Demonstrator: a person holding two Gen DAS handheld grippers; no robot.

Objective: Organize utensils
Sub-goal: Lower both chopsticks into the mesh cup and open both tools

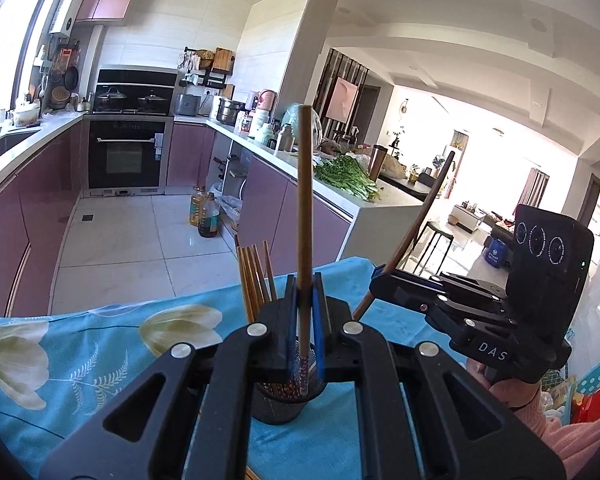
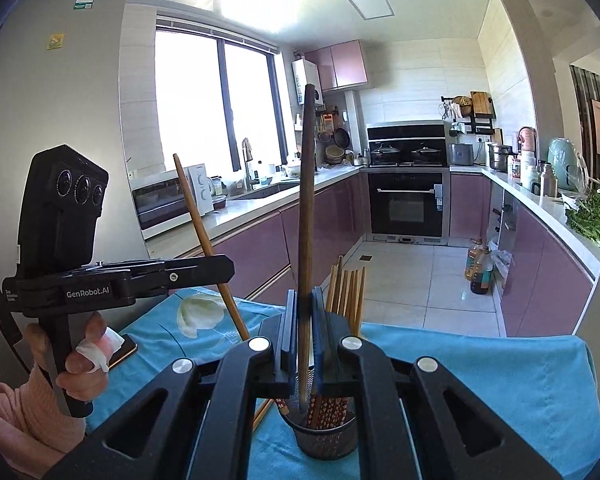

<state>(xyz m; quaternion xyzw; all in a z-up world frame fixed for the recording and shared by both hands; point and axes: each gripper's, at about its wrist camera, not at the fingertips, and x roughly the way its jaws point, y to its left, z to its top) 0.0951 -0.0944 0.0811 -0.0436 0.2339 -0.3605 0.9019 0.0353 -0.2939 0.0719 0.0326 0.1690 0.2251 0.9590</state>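
- The left gripper (image 1: 304,312) is pointing forward over the black mesh utensil cup (image 1: 288,404), its blue-padded fingers (image 1: 291,320) pinching a long brown wooden chopstick (image 1: 305,216) that is standing nearly upright, its patterned lower end dipping into the cup.
- The right gripper (image 2: 305,332) is sitting just above the same cup (image 2: 324,440), fingers (image 2: 319,332) drawn narrow around a dark brown chopstick (image 2: 306,216), also nearly upright, whose blurred tip is hanging at the cup's mouth.
- A bundle of lighter wooden chopsticks (image 1: 256,280) is leaning in the cup on its far side, beyond the fingers.
- The cup is standing on a table covered with a blue floral tablecloth (image 1: 80,360).
- The right wrist view is showing the person's left hand (image 2: 88,356) gripping the handle, a white wrap on one finger, and a loose chopstick (image 2: 262,414) lying on the cloth by the cup.
- The left wrist view is showing the other gripper from the side, its chopstick (image 1: 416,224) slanting.
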